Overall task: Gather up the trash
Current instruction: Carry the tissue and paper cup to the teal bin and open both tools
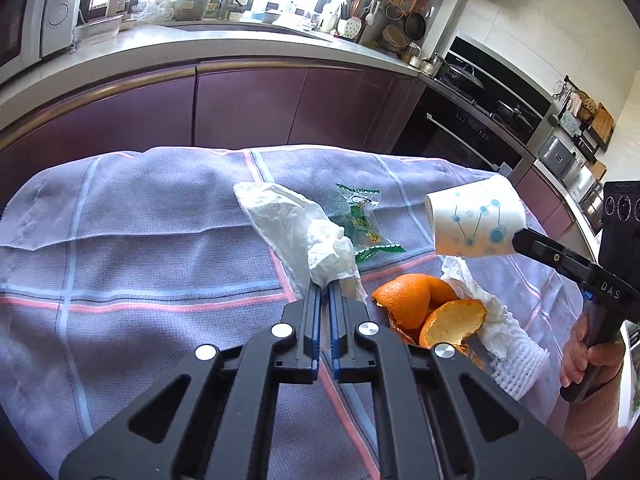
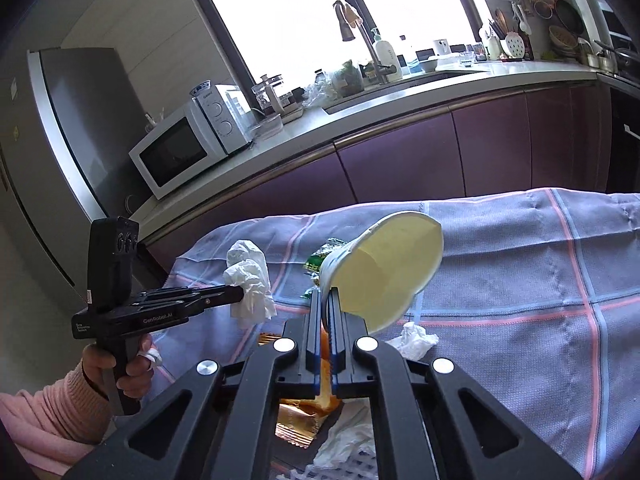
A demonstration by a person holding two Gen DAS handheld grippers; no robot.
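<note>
My left gripper is shut on a crumpled white tissue, held just above the cloth. The right wrist view shows the same gripper with the tissue bunched at its tips. My right gripper is shut on the rim of a white paper cup, which is lifted and tilted, mouth toward the camera. In the left wrist view the cup with blue dots hangs off the right gripper. Orange peel lies on the cloth between both grippers.
A lilac checked cloth covers the table. On it lie a green candy wrapper, a white tissue with a foam net, a small tissue and a golden wrapper. Purple kitchen cabinets stand behind.
</note>
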